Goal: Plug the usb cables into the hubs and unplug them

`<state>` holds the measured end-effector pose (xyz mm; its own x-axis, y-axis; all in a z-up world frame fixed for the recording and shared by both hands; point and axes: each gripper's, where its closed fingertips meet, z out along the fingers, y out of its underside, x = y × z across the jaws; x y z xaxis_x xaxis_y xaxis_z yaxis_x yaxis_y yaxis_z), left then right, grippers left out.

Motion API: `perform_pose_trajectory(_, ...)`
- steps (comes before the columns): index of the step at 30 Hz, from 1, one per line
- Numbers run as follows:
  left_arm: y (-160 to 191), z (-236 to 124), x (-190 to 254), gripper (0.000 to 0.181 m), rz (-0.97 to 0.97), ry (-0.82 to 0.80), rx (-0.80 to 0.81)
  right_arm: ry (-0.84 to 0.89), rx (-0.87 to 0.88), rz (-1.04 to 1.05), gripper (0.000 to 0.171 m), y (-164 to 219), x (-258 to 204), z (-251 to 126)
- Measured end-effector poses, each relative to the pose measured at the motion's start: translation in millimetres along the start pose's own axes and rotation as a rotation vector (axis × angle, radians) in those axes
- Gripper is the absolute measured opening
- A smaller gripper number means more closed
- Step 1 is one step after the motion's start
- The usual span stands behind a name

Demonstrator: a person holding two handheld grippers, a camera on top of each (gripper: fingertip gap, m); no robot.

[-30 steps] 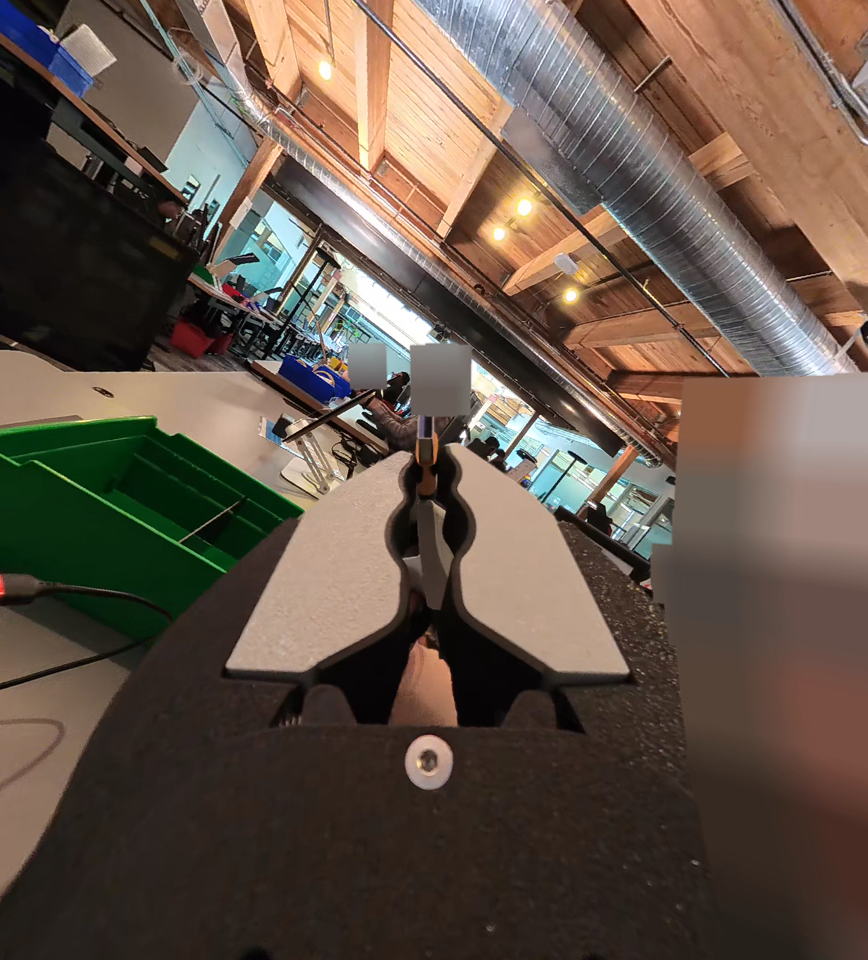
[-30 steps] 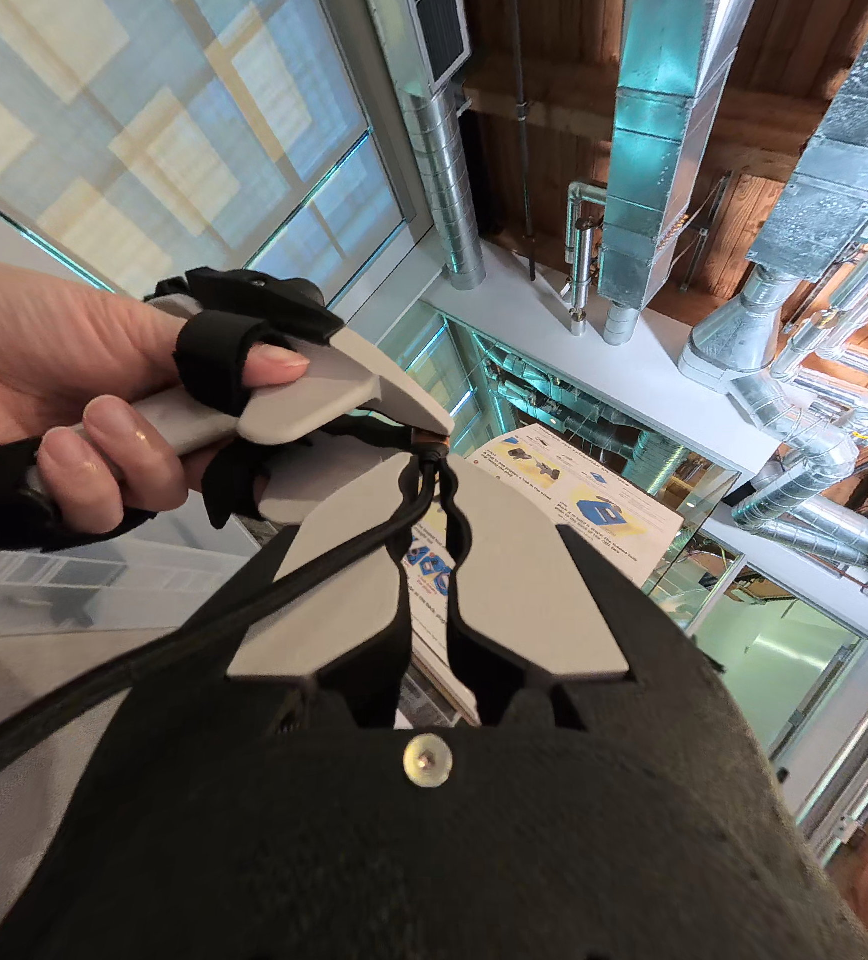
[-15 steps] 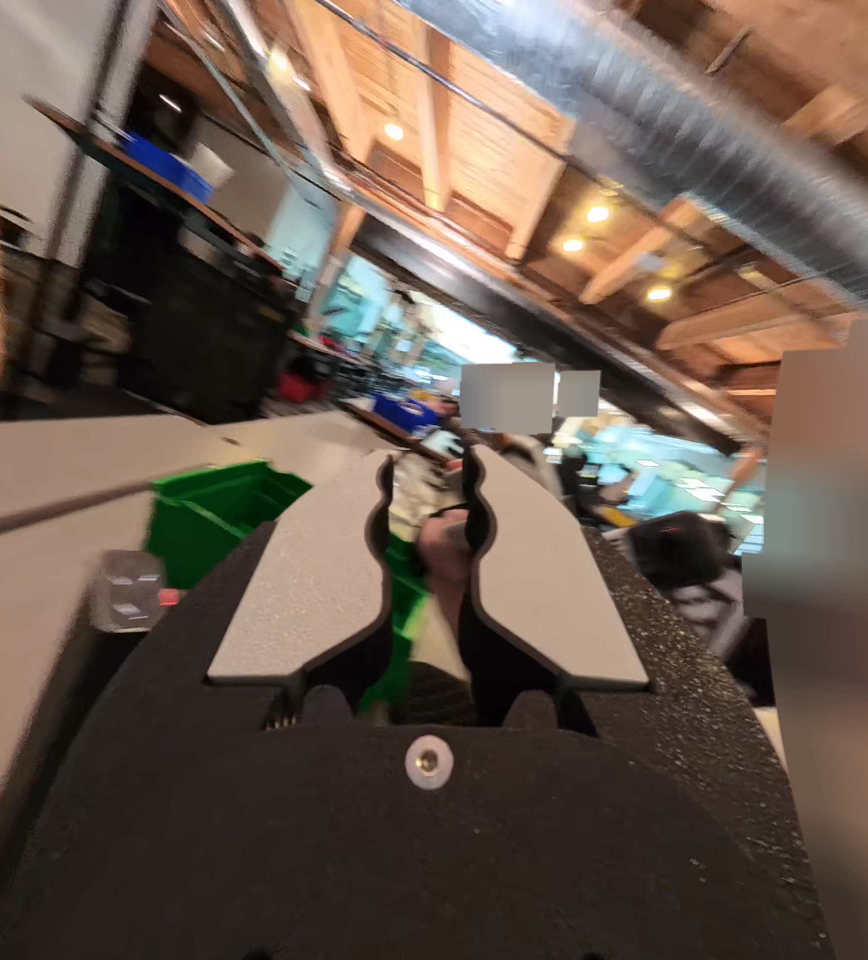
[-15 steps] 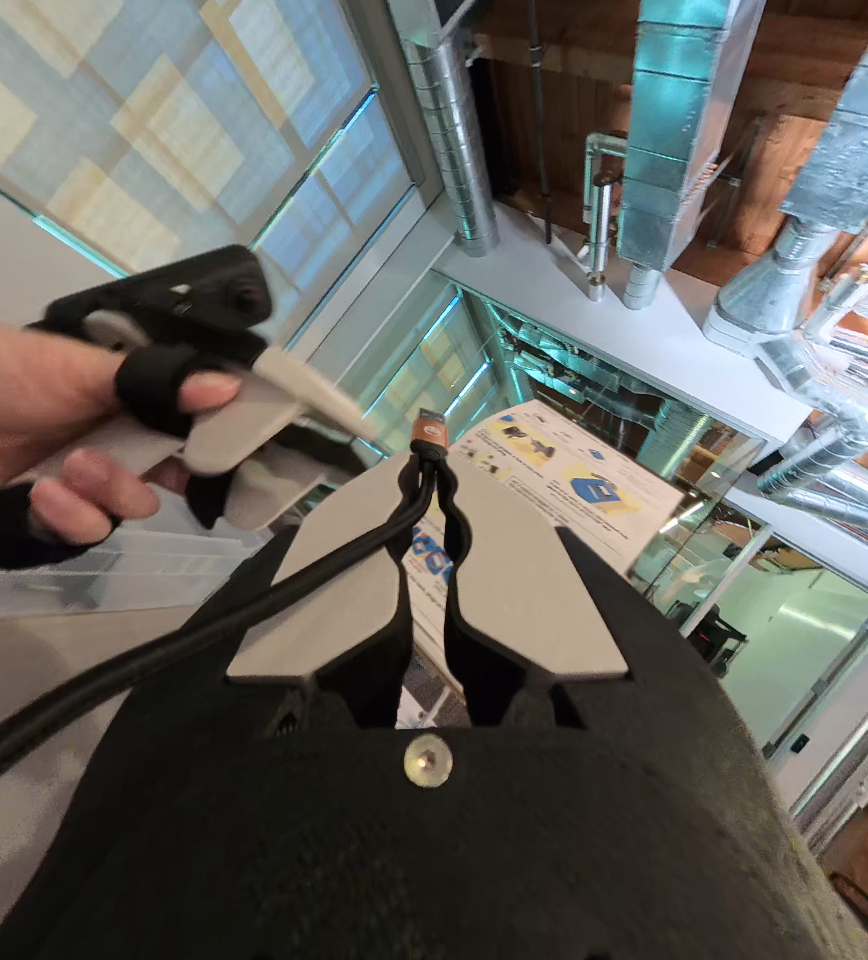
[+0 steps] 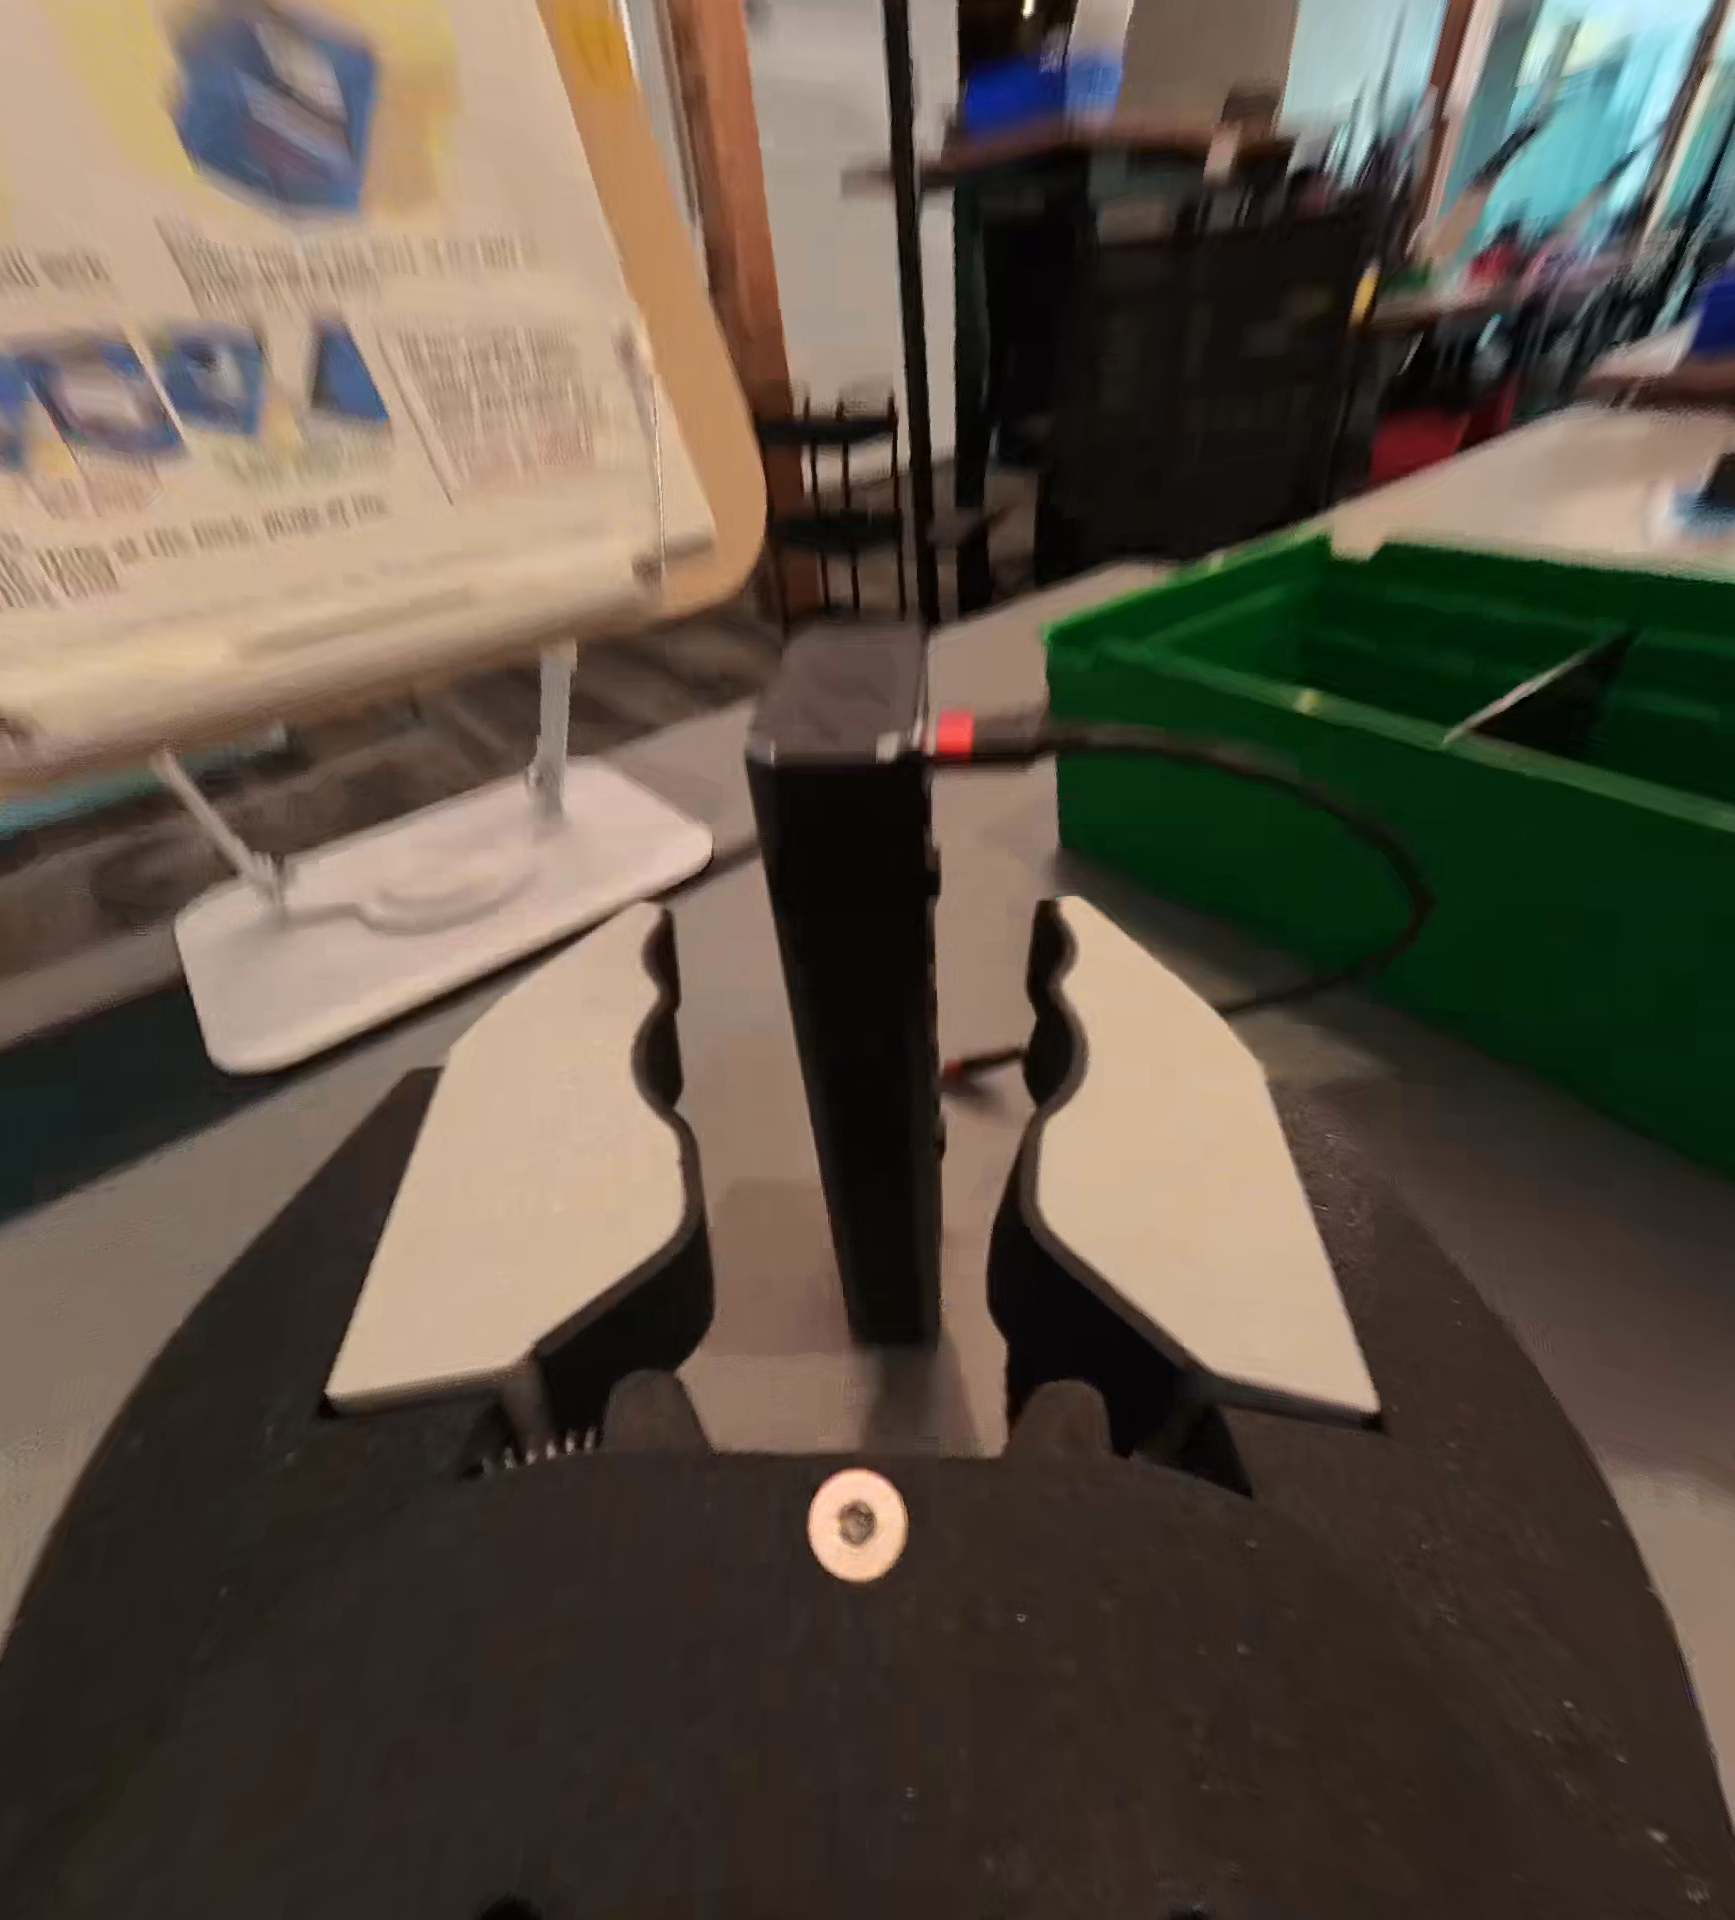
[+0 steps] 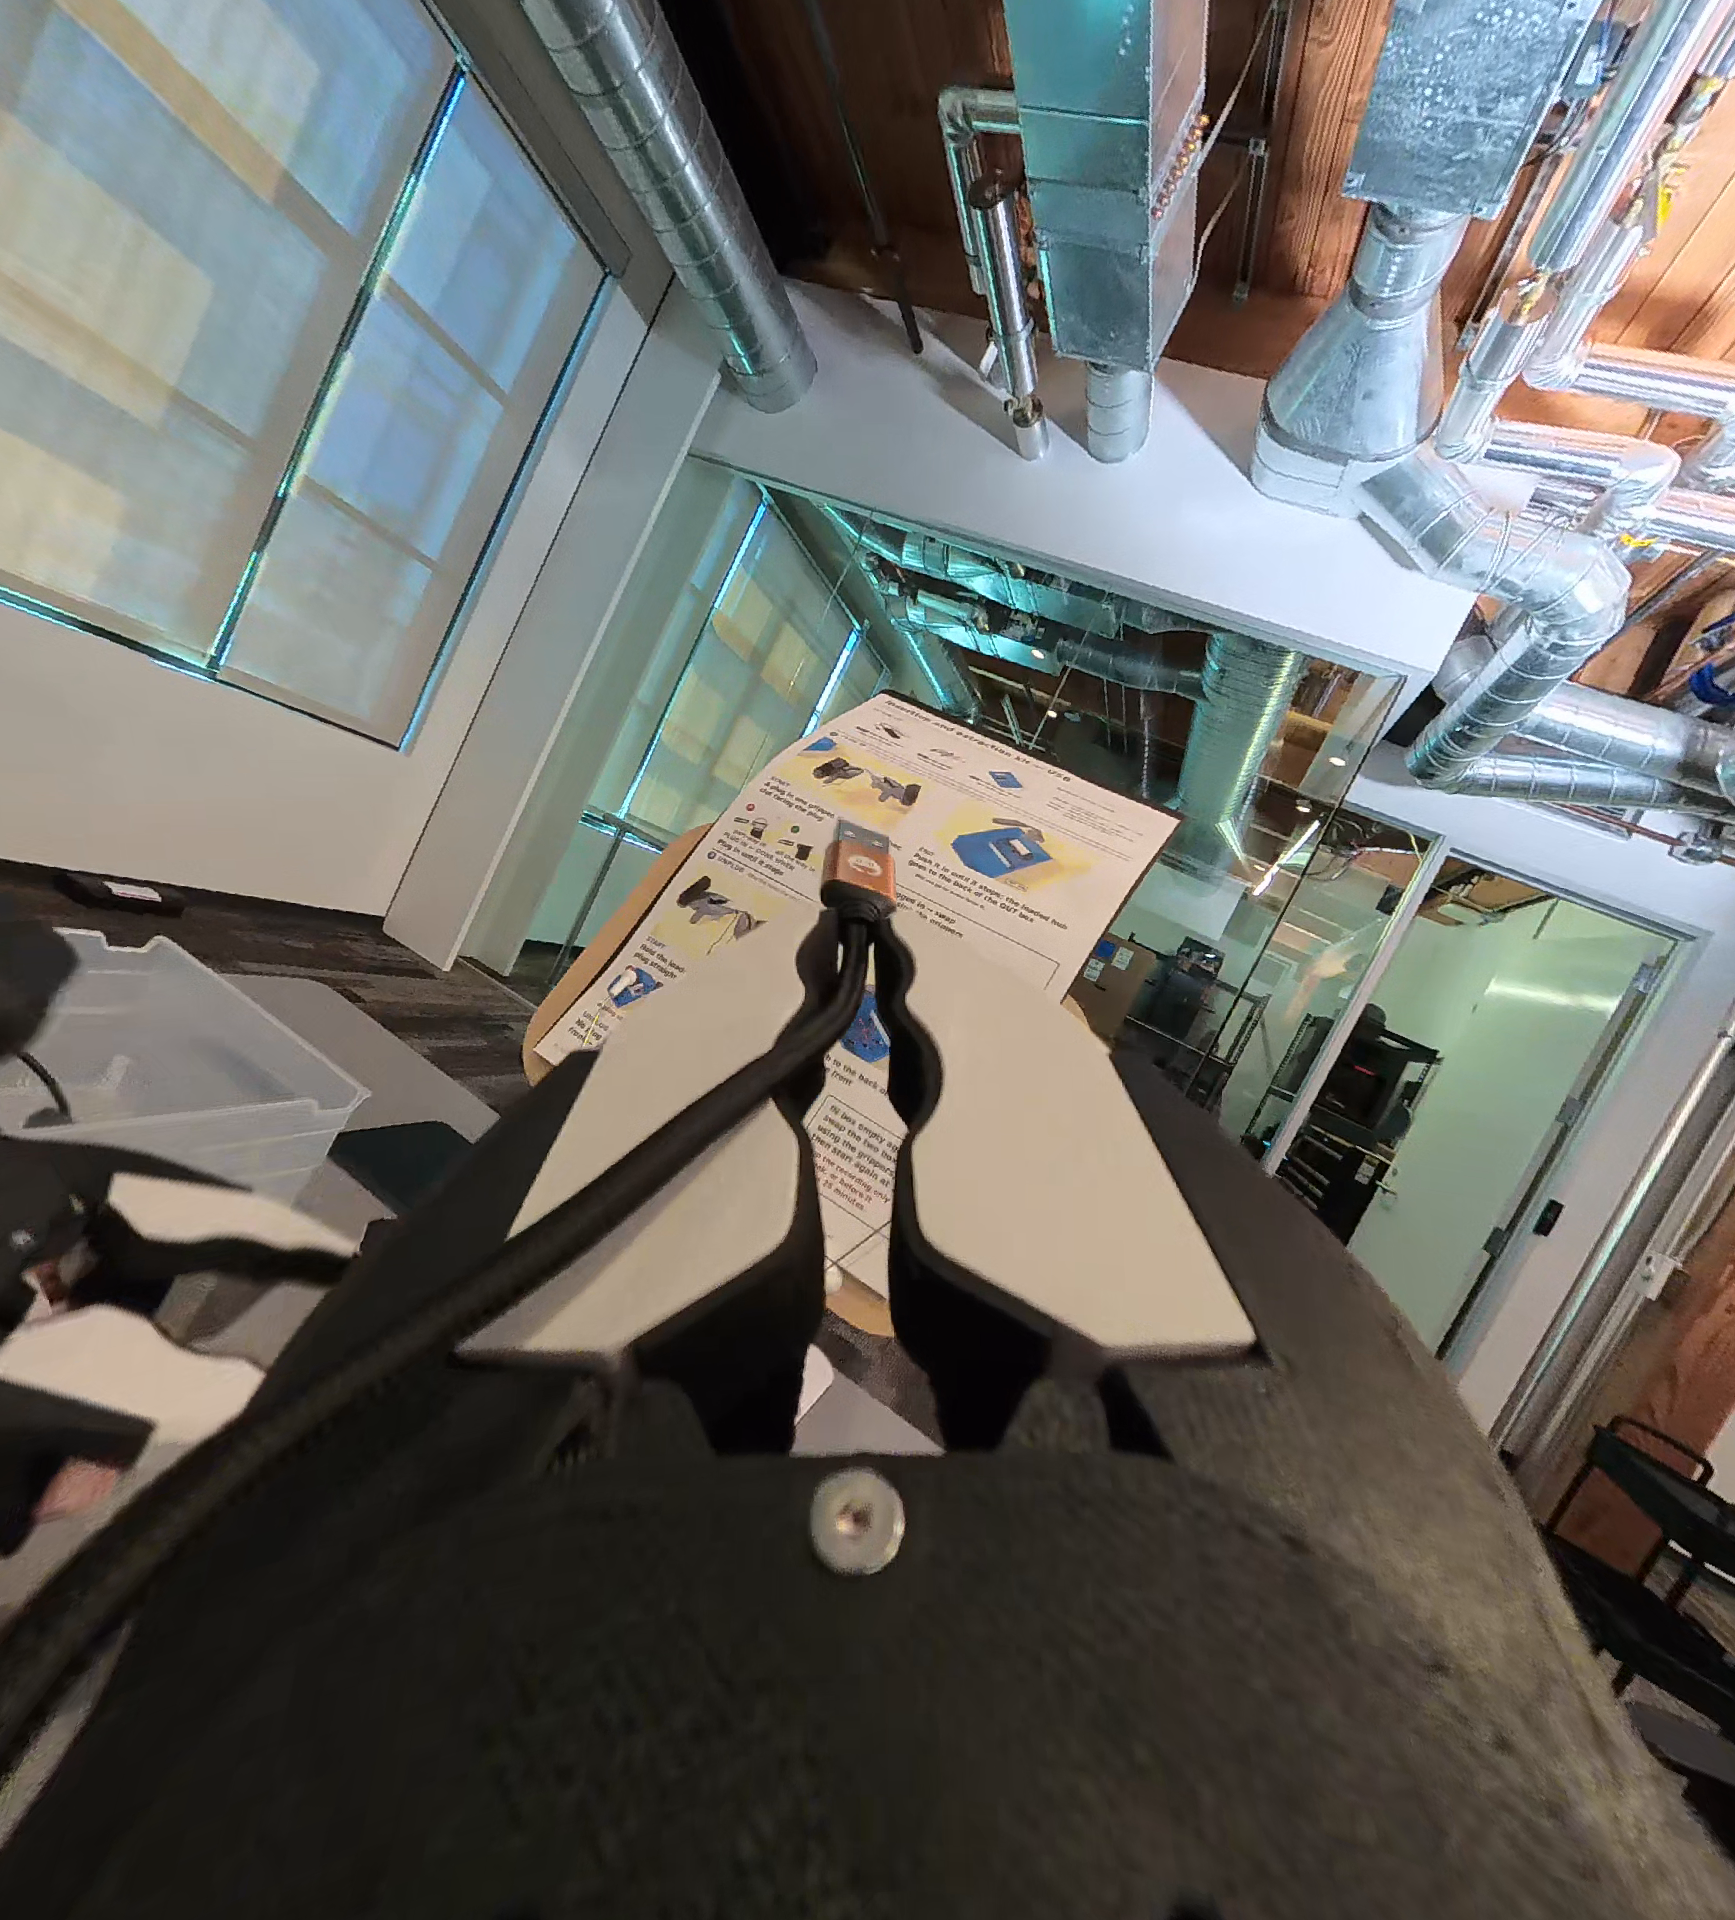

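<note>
L tongs (image 5: 852, 945) spread wide, straddling the hub (image 5: 847, 935) on the bench (image 5: 1465, 1195), not yet touching; red plug (image 5: 956, 736) in hub at 1 o'clock. R tongs (image 6: 850, 940) clenched on cable (image 6: 634, 1174), orange plug (image 6: 858, 868) poking out at 12. Risk: ungripped hub could slide or tip when plug pushes in.

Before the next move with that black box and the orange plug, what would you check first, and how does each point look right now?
1. Left tool open around the black box: ok.
2. Box gripped yet: not ok, both fingers stand apart from it.
3. Right tool shut on the orange plug: ok.
4. Plug's metal tip sticks out past the fingers: ok.
5. Free socket on the box: cannot tell; a red-collared cable already sits in one.
6. Plug lined up with the box: cannot tell.
</note>
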<state>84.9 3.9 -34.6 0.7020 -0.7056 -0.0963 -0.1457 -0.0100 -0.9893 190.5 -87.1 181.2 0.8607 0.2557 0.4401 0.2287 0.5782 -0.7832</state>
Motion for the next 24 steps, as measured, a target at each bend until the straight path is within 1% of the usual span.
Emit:
perform_pose_trajectory(1, 17, 6, 0, 0.06, 0.003, -0.002, -0.087, 0.0, 0.001, 0.006, 0.007, 0, 0, 0)
perform_pose_trajectory(2, 31, 10, 4, 0.058, 0.01, 0.031, -0.152, -0.003, 0.001, 0.014, 0.007, 0, 0, 0)
perform_pose_trajectory(3, 42, 14, 4, 0.06, 0.012, 0.037, -0.202, -0.008, -0.003, 0.023, 0.007, 1, -1, 1)
perform_pose_trajectory(5, 52, 18, 7, 0.058, -0.019, 0.06, -0.219, -0.018, -0.012, 0.041, 0.007, 4, -2, 3)
perform_pose_trajectory(8, 55, 25, 9, 0.057, -0.059, 0.08, -0.228, -0.031, -0.032, 0.051, 0.007, 9, -9, 6)
perform_pose_trajectory(9, 57, 28, 9, 0.051, -0.055, 0.085, -0.233, -0.041, -0.035, 0.051, 0.007, 10, -13, 7)
perform_pose_trajectory(10, 58, 31, 8, 0.03, -0.05, 0.093, -0.235, -0.057, -0.037, 0.054, 0.007, 12, -20, 9)
perform_pose_trajectory(11, 57, 34, 9, 0.03, -0.065, 0.126, -0.228, -0.082, -0.044, 0.058, 0.007, 13, -29, 12)
perform_pose_trajectory(13, 53, 37, 5, 0.03, -0.156, 0.149, -0.244, -0.132, -0.06, 0.043, 0.007, 17, -51, 16)
perform_pose_trajectory(16, 33, 27, -13, 0.03, -0.293, 0.147, -0.171, -0.221, -0.096, 0.011, 0.007, 27, -91, 22)
perform_pose_trajectory(17, 27, 22, -20, 0.03, -0.302, 0.132, -0.157, -0.247, -0.106, 0.004, 0.007, 31, -104, 23)
perform_pose_trajectory(18, 26, 16, -27, 0.031, -0.289, 0.116, -0.176, -0.274, -0.113, 0.001, 0.008, 35, -117, 24)
perform_pose_trajectory(20, 16, 5, -41, 0.03, -0.272, 0.072, -0.145, -0.315, -0.131, -0.015, 0.008, 43, -140, 26)
perform_pose_trajectory(24, -9, -8, -48, 0.03, -0.417, 0.115, -0.044, -0.355, -0.163, -0.052, 0.007, 59, -172, 26)
